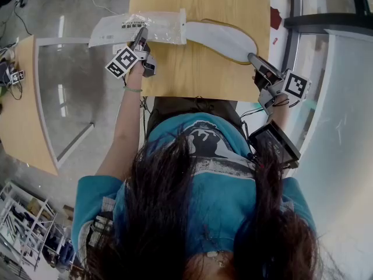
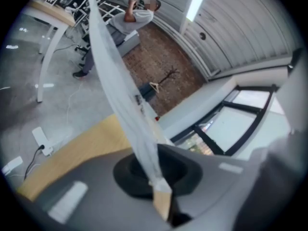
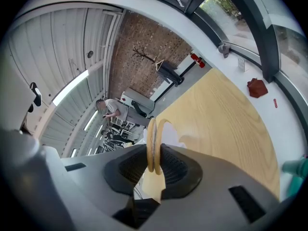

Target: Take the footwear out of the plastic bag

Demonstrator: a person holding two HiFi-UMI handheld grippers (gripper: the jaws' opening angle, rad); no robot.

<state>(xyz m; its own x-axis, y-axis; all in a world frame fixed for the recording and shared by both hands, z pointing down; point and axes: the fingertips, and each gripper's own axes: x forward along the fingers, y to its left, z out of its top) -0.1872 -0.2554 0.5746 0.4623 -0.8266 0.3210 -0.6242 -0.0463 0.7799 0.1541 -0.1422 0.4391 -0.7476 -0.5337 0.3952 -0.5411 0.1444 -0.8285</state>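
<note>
A clear plastic bag [image 1: 137, 27] with black print lies across the far left edge of the wooden table [image 1: 198, 74]. A pair of flat white slippers with tan edging [image 1: 221, 38] sticks out of its right end onto the table. My left gripper [image 1: 140, 43] is shut on the bag's near edge; in the left gripper view the thin film [image 2: 120, 90] runs up from between the jaws [image 2: 156, 184]. My right gripper [image 1: 253, 58] is shut on the slippers' right end. Both tan-rimmed soles [image 3: 153, 143] stand edge-on between its pads [image 3: 153, 170].
A small red object [image 1: 275, 17] lies on the white sill right of the table, also seen from the right gripper [image 3: 257, 87]. A glass-topped table [image 1: 70, 92] stands at the left. A person [image 3: 113, 109] stands far off in the room.
</note>
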